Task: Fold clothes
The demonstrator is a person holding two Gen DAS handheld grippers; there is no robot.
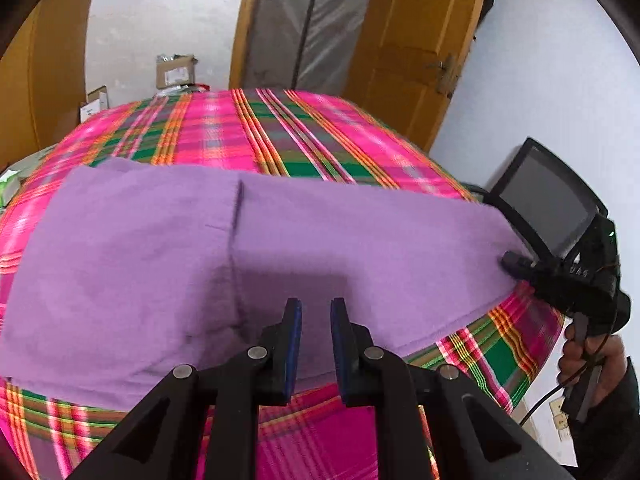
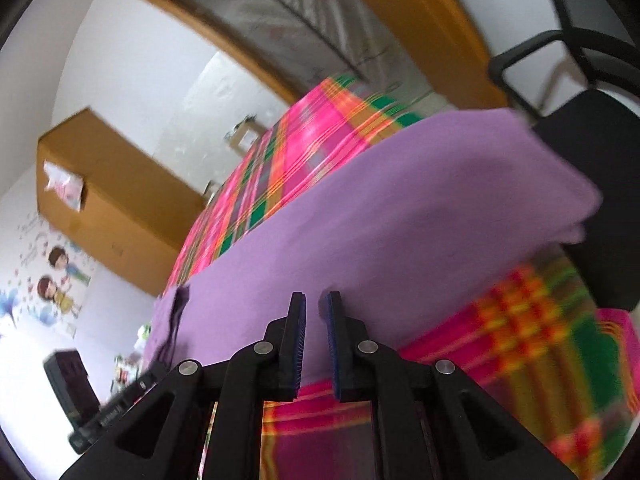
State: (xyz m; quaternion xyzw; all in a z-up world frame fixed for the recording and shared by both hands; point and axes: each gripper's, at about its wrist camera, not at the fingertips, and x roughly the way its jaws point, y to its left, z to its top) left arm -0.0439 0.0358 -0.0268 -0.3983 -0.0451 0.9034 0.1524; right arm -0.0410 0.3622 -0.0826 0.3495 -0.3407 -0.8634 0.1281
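A purple cloth (image 1: 248, 264) lies flat on a table covered with a bright pink, green and orange checked tablecloth (image 1: 280, 132). The cloth looks folded, and a seam line runs down it a little left of the middle. It sits near the front edge of the table and reaches almost to the right edge.

The left gripper (image 1: 316, 308) hangs just over the front edge of the purple cloth. Its two blue pads are a little way apart, and nothing is between them.

Farther right, the right gripper (image 1: 510, 262) touches the right end of the purple cloth. A hand (image 1: 580, 354) holds its black handle, and a small dark screen (image 1: 548, 204) sits on top of it. In the right wrist view, the right gripper (image 2: 317, 308) has its blue pads close together with a thin gap. The purple cloth (image 2: 380, 216) is right in front of them. I cannot tell if the pads are pinching it. That view is blurry.

Behind the table there are cardboard boxes (image 1: 176, 72) and a wooden door (image 1: 408, 48). A black chair (image 2: 580, 120) stands beside the table on the right.
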